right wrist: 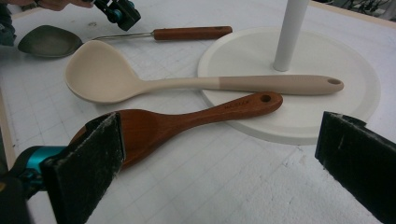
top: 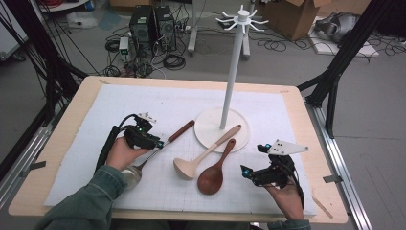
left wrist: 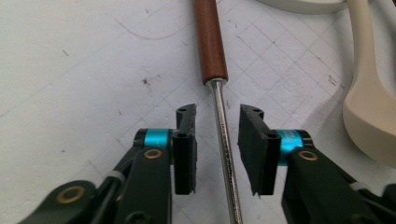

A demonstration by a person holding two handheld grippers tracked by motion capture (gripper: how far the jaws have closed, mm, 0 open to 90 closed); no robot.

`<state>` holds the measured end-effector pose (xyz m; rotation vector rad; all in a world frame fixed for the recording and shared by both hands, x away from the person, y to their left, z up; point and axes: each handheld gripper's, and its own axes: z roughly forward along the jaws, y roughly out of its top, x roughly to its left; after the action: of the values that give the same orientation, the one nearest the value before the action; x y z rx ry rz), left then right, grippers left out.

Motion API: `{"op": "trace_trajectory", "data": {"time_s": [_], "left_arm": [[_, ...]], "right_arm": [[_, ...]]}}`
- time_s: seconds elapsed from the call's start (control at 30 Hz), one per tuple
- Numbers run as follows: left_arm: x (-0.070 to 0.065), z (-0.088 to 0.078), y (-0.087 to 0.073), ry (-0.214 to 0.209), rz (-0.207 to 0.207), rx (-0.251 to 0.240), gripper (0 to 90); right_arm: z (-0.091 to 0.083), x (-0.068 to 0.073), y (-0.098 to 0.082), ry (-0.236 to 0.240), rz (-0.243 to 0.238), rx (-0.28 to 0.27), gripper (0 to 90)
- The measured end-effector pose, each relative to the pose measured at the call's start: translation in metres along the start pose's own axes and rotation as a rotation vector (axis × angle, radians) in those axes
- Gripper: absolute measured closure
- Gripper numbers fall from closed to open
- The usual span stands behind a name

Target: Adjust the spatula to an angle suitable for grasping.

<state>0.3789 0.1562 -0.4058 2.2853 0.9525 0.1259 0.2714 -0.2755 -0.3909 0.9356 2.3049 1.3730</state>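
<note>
Left gripper (left wrist: 217, 149) straddled the metal ladle's (left wrist: 225, 154) steel shaft — jaws apart, pads clear, shaft running lengthwise between them; right gripper (right wrist: 219, 163) wide open, idle.

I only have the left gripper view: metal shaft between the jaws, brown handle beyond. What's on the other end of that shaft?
Observer: A metal spoon bowl, lying by the person's left hand.
Operator: Is the left gripper clamped?
Observer: No, the left gripper is open; its pads stand either side of the metal ladle with gaps.
Operator: And the right gripper?
Observer: The right gripper is wide open beside a wooden spoon.
Operator: What's the white rim at the top of my view?
Observer: The base of a tall white utensil stand.
</note>
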Motion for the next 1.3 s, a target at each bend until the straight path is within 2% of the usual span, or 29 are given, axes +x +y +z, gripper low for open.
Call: {"op": "trace_trajectory", "data": {"time_s": [0.17,0.47,0.77,0.83,0.9,0.93,1.1,1.13,1.17,1.3], "left_arm": [[-0.003,0.003,0.000,-0.008,0.015,0.018,62.2],[-0.006,0.009,-0.001,-0.008,0.039,0.056,61.9],[-0.009,0.013,-0.001,0.009,0.059,0.077,68.9],[-0.011,0.015,-0.001,0.021,0.056,0.084,72.8],[-0.012,0.017,-0.001,0.031,0.058,0.097,73.0],[-0.012,0.018,-0.001,0.038,0.069,0.109,73.9],[-0.014,0.020,-0.001,0.064,0.065,0.109,77.9],[-0.014,0.019,-0.001,0.069,0.082,0.122,78.6],[-0.016,0.020,0.000,0.077,0.080,0.122,79.4],[-0.015,0.019,0.000,0.072,0.072,0.126,80.3]], "right_arm": [[-0.002,0.000,0.000,-0.005,0.006,-0.001,0.5],[0.001,-0.002,-0.001,-0.012,0.008,0.010,0.5],[-0.003,-0.006,-0.002,-0.024,0.018,0.002,0.5],[-0.002,-0.006,-0.002,-0.025,0.016,0.004,0.5],[-0.002,-0.006,-0.002,-0.022,0.017,0.005,0.5],[-0.001,-0.006,-0.001,-0.022,0.014,0.005,0.5],[0.000,-0.005,-0.001,-0.018,0.014,0.007,0.5],[0.000,-0.005,-0.001,-0.021,0.011,0.007,0.5],[0.000,-0.005,-0.001,-0.021,0.011,0.007,0.5],[0.001,-0.005,0.000,-0.021,0.009,0.006,0.5]]}}
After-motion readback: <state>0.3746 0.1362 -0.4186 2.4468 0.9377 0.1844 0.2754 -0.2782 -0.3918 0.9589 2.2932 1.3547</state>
